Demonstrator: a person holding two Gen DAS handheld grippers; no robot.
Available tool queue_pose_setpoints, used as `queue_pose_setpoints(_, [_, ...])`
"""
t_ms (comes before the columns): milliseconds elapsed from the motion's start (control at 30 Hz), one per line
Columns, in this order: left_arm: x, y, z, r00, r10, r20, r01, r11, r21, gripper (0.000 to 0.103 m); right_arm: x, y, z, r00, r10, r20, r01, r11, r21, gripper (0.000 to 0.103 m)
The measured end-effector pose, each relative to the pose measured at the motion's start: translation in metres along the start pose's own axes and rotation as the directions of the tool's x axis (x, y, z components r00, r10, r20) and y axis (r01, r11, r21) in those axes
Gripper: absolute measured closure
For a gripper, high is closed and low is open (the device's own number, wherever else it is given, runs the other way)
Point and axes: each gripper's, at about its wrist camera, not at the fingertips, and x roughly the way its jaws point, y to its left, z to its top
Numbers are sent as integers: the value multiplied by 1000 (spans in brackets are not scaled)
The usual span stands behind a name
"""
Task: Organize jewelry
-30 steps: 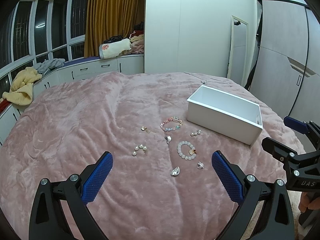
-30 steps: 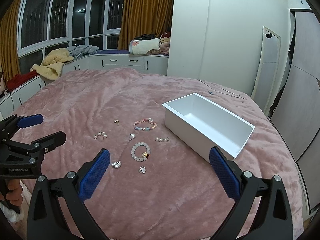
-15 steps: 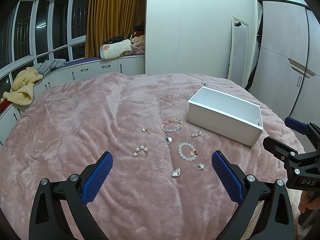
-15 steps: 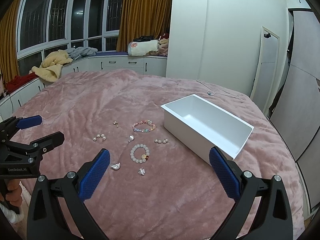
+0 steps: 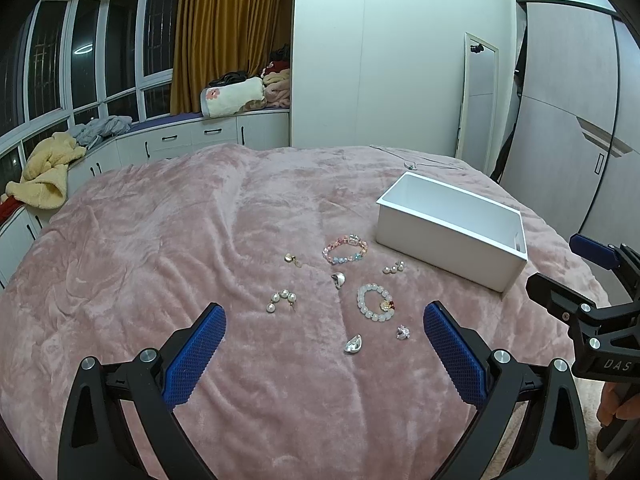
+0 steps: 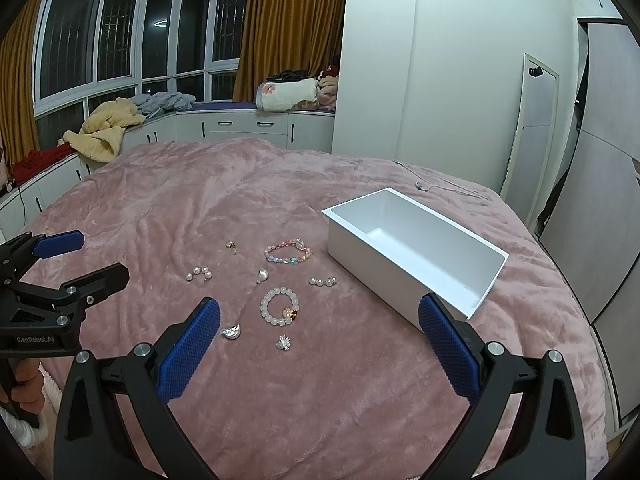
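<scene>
Pink bedspread (image 6: 360, 400) carries everything: loose jewelry just left of our white box (image 6: 404, 276), which looks empty. We judge nothing sorted yet. Left gripper (image 5: 324, 334) and right gripper (image 6: 320, 324) gape wide, holding nothing. Next: pinch the white bead bracelet (image 6: 279, 306). The smaller pieces blur.

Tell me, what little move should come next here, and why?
Probably lower the right hand-held gripper, open and empty, onto the white bead bracelet just ahead of it. All the jewelry lies on the pink blanket, and the white box holds nothing.
</scene>
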Motion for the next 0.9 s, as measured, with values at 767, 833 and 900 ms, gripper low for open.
queue_pose_setpoints(767, [1, 1, -1, 1000, -2, -3, 2, 1000, -4, 3, 4, 3, -2, 1000, -2, 8, 2, 1000, -1, 5])
queue_pose_setpoints(833, [3, 1, -2, 1000, -2, -5, 2, 1000, -5, 3, 4, 4, -2, 1000, -1, 7, 1, 1000, 0, 5])
queue_pose_setpoints(900, [3, 0, -2, 1000, -6, -8, 6, 1000, -7, 3, 5, 4, -3, 1000, -1, 5, 1, 1000, 0, 5])
